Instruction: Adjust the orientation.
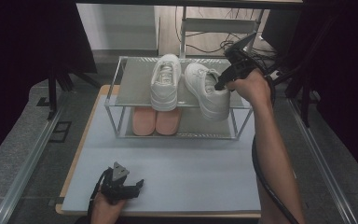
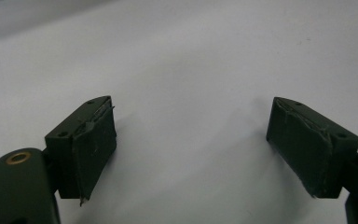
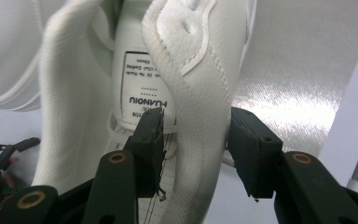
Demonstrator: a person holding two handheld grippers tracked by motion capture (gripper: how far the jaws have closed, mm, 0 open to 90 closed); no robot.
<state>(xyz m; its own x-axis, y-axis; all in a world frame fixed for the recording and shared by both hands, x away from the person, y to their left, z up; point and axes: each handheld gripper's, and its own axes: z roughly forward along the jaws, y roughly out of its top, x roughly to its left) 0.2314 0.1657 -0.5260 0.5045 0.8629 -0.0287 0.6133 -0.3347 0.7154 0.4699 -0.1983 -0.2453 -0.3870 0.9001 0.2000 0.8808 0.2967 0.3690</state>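
Note:
Two white sneakers stand on the top shelf of a metal rack (image 1: 114, 100). The left sneaker (image 1: 165, 81) is straight and the right sneaker (image 1: 204, 100) is angled, its heel at the shelf's front right. My right gripper (image 1: 219, 85) reaches down to that sneaker's collar. In the right gripper view the collar wall (image 3: 200, 60) runs between the jaws of the right gripper (image 3: 196, 140): one pad is inside the shoe, the other outside, with slack on the inner side. My left gripper (image 1: 140, 184) rests open on the table's front left, with nothing between the jaws of the left gripper (image 2: 191, 140).
A pair of pink slippers (image 1: 154, 120) lies on the rack's lower shelf. The pale table top (image 1: 182, 163) spreads in front of the rack. Dark stands and cables crowd the floor behind and to the right of the rack.

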